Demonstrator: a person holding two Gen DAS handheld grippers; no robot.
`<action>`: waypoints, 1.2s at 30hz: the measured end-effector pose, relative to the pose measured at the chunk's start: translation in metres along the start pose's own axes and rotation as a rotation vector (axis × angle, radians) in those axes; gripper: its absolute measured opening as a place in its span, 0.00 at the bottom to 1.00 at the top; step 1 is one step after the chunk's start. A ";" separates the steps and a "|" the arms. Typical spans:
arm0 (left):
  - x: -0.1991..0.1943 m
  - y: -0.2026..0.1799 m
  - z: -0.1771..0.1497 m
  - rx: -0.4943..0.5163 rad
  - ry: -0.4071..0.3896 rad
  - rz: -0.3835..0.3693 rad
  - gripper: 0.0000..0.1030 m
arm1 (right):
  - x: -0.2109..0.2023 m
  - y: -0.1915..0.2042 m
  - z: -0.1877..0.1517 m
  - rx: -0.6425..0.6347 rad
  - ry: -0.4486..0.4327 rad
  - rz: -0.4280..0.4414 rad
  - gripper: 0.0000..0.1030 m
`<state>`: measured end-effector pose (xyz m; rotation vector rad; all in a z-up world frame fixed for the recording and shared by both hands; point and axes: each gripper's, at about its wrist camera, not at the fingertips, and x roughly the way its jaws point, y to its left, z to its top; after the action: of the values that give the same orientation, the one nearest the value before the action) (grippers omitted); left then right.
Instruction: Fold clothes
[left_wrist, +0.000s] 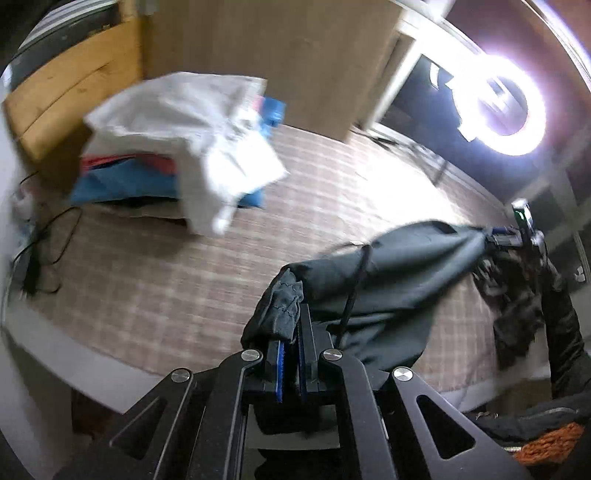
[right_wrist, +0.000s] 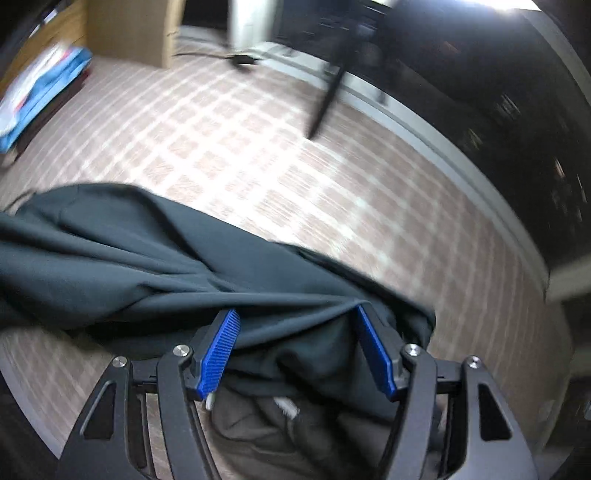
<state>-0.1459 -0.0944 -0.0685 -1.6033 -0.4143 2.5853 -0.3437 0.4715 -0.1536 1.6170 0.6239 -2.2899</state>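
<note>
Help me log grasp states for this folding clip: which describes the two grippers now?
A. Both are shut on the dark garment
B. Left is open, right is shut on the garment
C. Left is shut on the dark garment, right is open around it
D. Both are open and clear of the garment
C: the left gripper pinches a bunched edge of the dark garment, while the right gripper has its blue pads spread wide with cloth between them.
</note>
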 end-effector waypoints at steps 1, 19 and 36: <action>0.002 0.004 0.001 -0.007 0.003 0.011 0.04 | -0.005 0.005 0.003 -0.043 0.013 0.020 0.61; 0.001 0.016 0.012 -0.027 0.017 0.060 0.04 | 0.023 0.101 -0.008 -0.495 0.033 0.080 0.53; -0.103 -0.163 0.201 0.533 -0.340 -0.074 0.04 | -0.254 -0.092 -0.068 0.315 -0.398 -0.222 0.02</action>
<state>-0.2910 0.0036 0.1488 -0.9636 0.1913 2.6028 -0.2430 0.5776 0.0836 1.1918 0.3744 -2.8860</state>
